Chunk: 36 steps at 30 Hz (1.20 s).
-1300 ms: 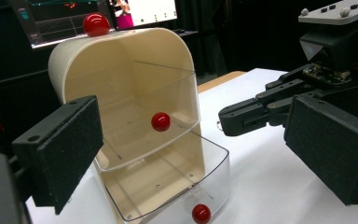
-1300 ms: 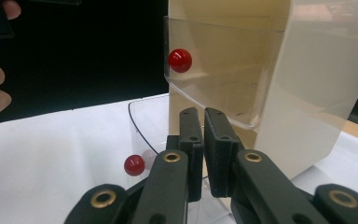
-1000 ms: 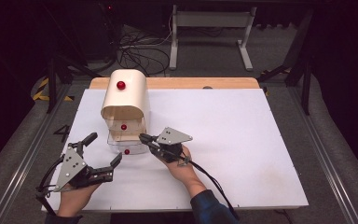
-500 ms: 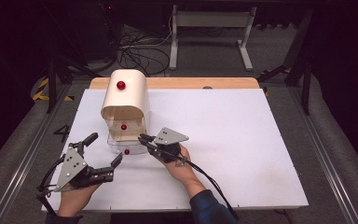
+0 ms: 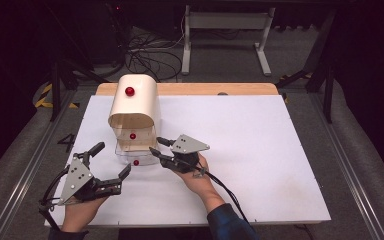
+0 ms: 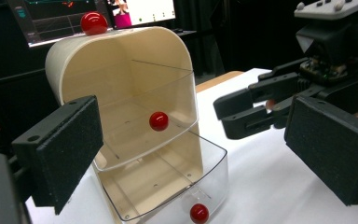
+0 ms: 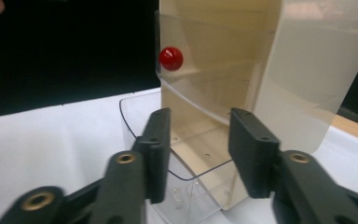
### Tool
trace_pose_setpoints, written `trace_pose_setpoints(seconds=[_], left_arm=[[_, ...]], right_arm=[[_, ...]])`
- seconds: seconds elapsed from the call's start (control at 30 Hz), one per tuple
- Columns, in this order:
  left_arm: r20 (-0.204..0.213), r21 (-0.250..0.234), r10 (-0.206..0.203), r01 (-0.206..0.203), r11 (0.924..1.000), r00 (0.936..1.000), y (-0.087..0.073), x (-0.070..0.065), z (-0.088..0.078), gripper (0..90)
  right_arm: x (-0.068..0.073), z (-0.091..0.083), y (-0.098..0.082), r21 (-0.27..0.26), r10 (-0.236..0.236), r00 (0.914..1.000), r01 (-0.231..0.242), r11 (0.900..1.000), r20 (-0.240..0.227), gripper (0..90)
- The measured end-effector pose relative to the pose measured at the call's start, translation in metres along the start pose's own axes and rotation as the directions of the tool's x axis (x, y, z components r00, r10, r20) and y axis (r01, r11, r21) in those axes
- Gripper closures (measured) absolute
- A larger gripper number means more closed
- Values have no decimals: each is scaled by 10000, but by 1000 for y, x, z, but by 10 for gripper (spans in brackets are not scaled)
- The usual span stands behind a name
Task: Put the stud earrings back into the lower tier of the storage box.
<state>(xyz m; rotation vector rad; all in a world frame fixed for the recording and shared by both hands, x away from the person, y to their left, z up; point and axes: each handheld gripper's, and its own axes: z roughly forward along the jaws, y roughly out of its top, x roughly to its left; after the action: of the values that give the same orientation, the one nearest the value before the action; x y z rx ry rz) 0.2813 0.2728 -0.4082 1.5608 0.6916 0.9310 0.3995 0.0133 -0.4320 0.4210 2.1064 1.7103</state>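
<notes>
The small cream cabinet (image 5: 132, 107) stands toward the far left of the white worktop (image 5: 260, 150), and everything in hand happens at its open front. Its lower clear drawer (image 5: 136, 156) is pulled out toward the person, a red knob (image 5: 136, 162) on its front edge; the upper clear drawer (image 6: 161, 119) sits pushed in, its own red knob (image 5: 132, 136) showing just above. The right hand-held gripper (image 5: 156, 146) is just beside the pulled-out drawer's front corner, and its jaws have just been opening: in the right gripper view they stand apart with the drawer's clear rim between them, the pads not pressing on it. The left hand-held gripper (image 5: 111, 161) waits in front of the cabinet and to its left, jaws wide apart and empty. This looks like a let-go after a pull. To do it well, I'd open fully before backing off, draw straight back from the cabinet so neither pad catches the thin rim, and keep the left one ready to steady the light cabinet.
</notes>
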Motion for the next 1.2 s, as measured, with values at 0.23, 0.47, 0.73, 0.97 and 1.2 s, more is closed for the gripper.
trace_pose_setpoints(seconds=[0.23,0.47,0.73,0.97,1.2], left_arm=[[49,-29,-93,93,10000,9999,0,0,0,49],[47,-56,-103,103,9999,9999,0,0,0,49],[97,17,-150,150,9999,9998,0,0,2,49],[157,44,-179,178,9998,9997,0,-2,3,47],[98,-83,-166,167,9998,9998,2,-2,2,49]], right_arm=[[-2,-10,5,-336,204,9998,-204,9992,-1,436],[-6,-19,8,-441,378,9989,-390,9983,-284,358],[-10,-32,12,-664,414,9984,-439,9968,-382,271],[-17,-46,13,-807,645,9977,-660,9946,-210,211],[-22,-59,15,-1005,818,9966,-819,9916,-51,155]])
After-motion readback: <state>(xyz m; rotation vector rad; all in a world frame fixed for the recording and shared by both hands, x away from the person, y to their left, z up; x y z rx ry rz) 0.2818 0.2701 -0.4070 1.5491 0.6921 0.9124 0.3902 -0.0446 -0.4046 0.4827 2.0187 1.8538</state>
